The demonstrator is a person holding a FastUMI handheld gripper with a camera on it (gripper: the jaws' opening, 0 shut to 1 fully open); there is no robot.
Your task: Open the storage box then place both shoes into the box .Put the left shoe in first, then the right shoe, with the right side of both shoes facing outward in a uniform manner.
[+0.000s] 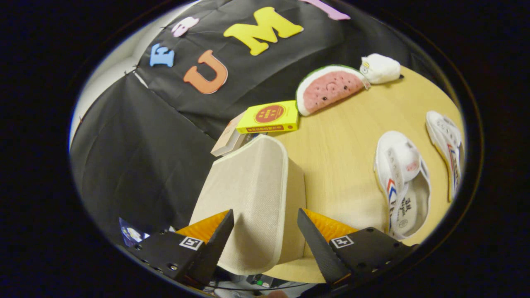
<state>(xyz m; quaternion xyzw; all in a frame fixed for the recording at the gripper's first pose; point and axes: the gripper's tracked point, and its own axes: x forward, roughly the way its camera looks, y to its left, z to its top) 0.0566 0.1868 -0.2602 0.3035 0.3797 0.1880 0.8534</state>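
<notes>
Here, in the gripper view, I see the gripper point(265, 236) at the bottom centre of the frame with its two black fingers point(217, 244) spread apart. The beige fabric storage box point(252, 194) stands between them and rises toward mid-frame. I cannot tell whether either finger touches the fabric, so I report the tool as open around the box, not clamped on it. The box lid looks closed.

Both white shoes lie on the wooden table point(339, 157) at the right of the frame, well apart from the box. The nearer shoe point(401, 182) lies right of centre; the second shoe point(447, 149) lies beyond it at the far right.

In the upper middle, a yellow box point(271, 117) rests on a book point(227, 138) just behind the storage box. A watermelon plush point(329, 89) and a white plush point(381, 68) sit at the upper right.
</notes>
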